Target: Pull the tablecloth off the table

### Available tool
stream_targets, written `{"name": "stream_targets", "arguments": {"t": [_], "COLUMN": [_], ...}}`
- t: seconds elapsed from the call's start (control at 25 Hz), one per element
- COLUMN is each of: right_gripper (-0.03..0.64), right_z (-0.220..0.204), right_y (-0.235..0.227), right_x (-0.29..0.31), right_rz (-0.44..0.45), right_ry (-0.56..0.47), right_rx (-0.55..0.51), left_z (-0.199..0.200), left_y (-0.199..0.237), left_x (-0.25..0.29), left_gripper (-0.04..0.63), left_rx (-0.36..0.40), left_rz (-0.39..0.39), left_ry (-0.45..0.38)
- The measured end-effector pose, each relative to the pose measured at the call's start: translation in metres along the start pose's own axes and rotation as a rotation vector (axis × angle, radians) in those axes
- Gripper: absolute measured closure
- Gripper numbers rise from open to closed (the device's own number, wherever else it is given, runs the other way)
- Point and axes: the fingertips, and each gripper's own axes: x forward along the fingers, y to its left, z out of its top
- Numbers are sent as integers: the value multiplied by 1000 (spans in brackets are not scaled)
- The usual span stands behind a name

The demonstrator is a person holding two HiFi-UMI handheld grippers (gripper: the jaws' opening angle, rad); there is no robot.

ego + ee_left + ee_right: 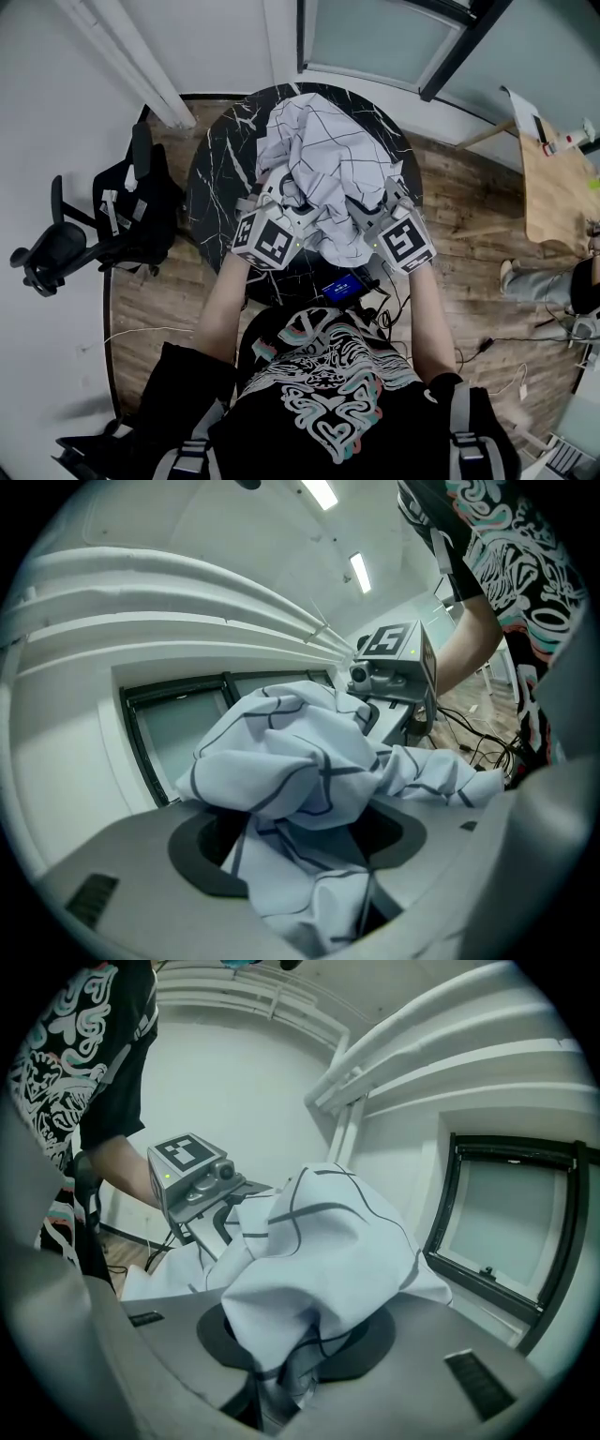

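Observation:
The white tablecloth (328, 169) with thin dark grid lines is bunched into a crumpled bundle over the round black marble table (216, 178), most of whose top lies bare. My left gripper (281, 194) grips the bundle's near left side and my right gripper (380, 202) its near right side. In the left gripper view the cloth (291, 761) fills the gap of the left gripper (300, 846), with the right gripper (394, 658) behind. In the right gripper view folds of cloth (319, 1251) are pinched in the right gripper (295, 1349), and the left gripper (192, 1176) shows beyond.
A black office chair (94, 230) stands left of the table. A wooden table (553, 178) is at the far right, with a person's leg (548, 281) beside it. A small device with a blue screen (345, 286) hangs at my waist. Cables (497, 347) lie on the wood floor.

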Motion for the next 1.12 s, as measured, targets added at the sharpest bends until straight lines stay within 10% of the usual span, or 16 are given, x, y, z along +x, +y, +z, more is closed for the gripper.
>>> {"name": "stream_targets", "arguments": {"t": [1.12], "right_gripper": [522], "right_z": [-4], "right_y": [9], "right_x": [0], "right_rz": [-11], "right_ry": [9], "right_rx": [-2], "left_z": [-4], "left_y": [-7], "left_x": [-2], "left_gripper": [255], "left_rx": [-16], "left_rz": [11], "left_ry": [8]}}
